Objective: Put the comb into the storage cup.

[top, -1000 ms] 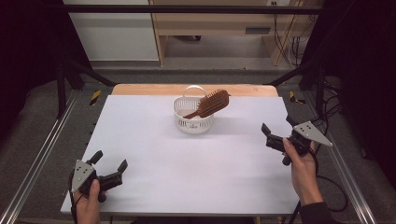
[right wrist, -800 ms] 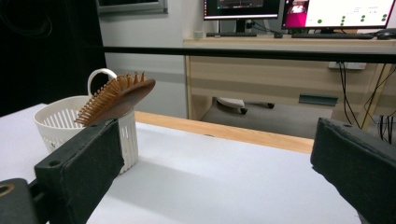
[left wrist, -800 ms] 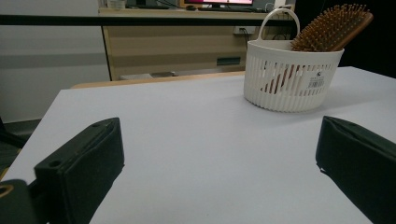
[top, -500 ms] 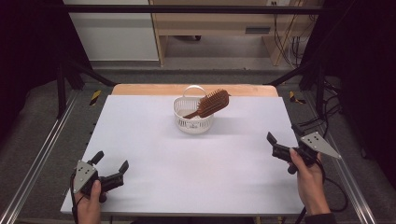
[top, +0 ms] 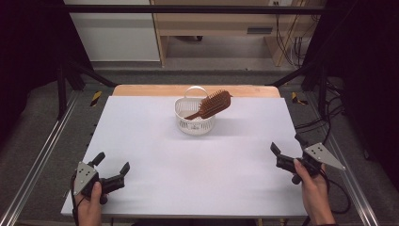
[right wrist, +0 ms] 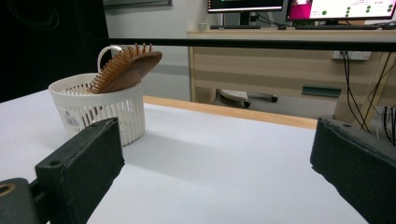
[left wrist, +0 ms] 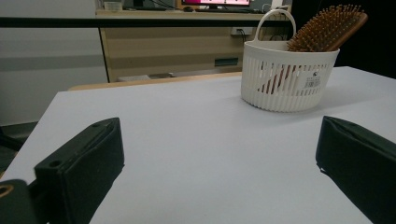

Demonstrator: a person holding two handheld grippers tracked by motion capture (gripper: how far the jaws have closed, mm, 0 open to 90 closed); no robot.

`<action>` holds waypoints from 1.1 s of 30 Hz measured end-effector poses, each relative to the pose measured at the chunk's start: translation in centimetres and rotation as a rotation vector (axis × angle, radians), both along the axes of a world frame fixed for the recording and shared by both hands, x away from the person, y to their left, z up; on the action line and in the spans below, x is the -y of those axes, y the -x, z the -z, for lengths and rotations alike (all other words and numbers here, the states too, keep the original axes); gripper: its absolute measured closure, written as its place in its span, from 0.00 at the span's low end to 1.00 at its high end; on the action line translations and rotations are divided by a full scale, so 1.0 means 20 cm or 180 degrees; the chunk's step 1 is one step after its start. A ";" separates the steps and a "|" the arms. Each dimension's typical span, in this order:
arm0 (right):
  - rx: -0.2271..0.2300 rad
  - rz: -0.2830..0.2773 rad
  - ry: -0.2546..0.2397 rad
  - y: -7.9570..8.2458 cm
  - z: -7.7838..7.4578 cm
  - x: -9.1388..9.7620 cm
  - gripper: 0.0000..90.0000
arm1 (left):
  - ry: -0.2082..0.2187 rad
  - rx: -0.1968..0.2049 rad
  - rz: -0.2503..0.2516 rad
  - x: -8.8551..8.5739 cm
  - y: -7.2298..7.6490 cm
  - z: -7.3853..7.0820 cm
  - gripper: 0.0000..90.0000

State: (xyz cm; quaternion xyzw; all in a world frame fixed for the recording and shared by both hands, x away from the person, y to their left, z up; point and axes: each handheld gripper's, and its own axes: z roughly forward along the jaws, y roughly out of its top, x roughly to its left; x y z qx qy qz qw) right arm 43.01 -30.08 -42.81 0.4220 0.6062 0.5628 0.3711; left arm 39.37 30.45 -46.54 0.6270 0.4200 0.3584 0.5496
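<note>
High view: white table (top: 197, 160), grey floor (top: 42, 136) around

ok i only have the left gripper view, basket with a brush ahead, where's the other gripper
Observer: The right gripper is at the table's right edge near the person, jaws open, holding nothing.
Operator: is the brush fully in the basket
Observer: No. In the high view the hairbrush leans handle-down in the white basket, its head sticking out over the rim to the right.
Operator: basket's spot on the table
Observer: Far side, about midway across.
</note>
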 end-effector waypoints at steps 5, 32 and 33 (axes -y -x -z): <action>-0.0040 -0.0015 -0.0010 0.04 0.04 0.01 0.03 | 0.0000 0.0014 0.0024 0.00 0.01 0.00 0.01; -0.0139 -0.0343 -0.0043 0.12 0.19 -0.05 0.03 | 0.0002 0.0030 0.0162 0.00 0.03 -0.01 0.01; -0.0136 -0.0353 -0.0047 0.12 0.19 -0.05 0.03 | 0.0002 0.0032 0.0170 0.00 0.03 -0.01 0.01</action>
